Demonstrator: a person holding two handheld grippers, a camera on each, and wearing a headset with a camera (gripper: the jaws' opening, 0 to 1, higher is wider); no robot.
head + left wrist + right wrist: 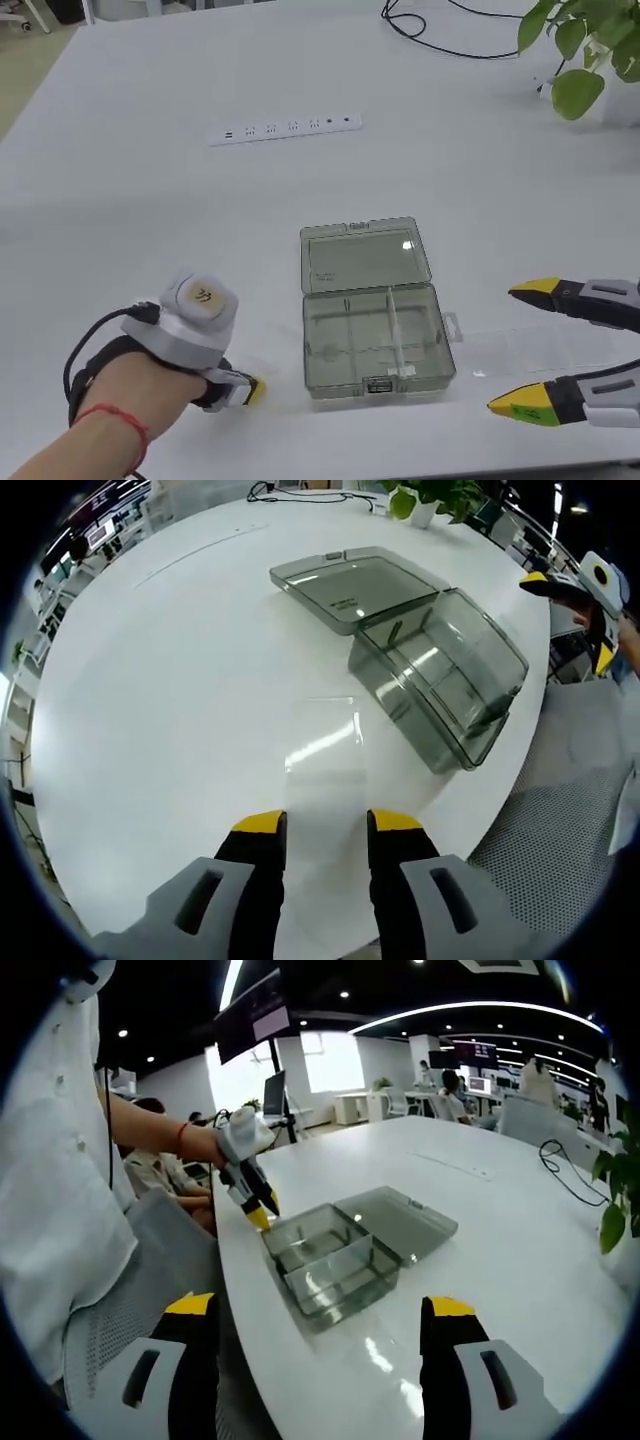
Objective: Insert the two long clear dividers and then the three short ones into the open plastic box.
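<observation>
Watching from beside the bench, I'd judge the job partway through: one upright divider (pixel 393 325) stands inside the box (pixel 307 340), right of its middle. The left gripper (pixel 325 825), left of the box, has its jaws a little apart with a loose divider (pixel 323 735) lying flat just ahead; whether they touch it I cannot tell. The right gripper (pixel 502 347), right of the box, gapes wide and empty around more clear pieces (pixel 545 350). Next, a piece needs pinching by its edge and lifting.
</observation>
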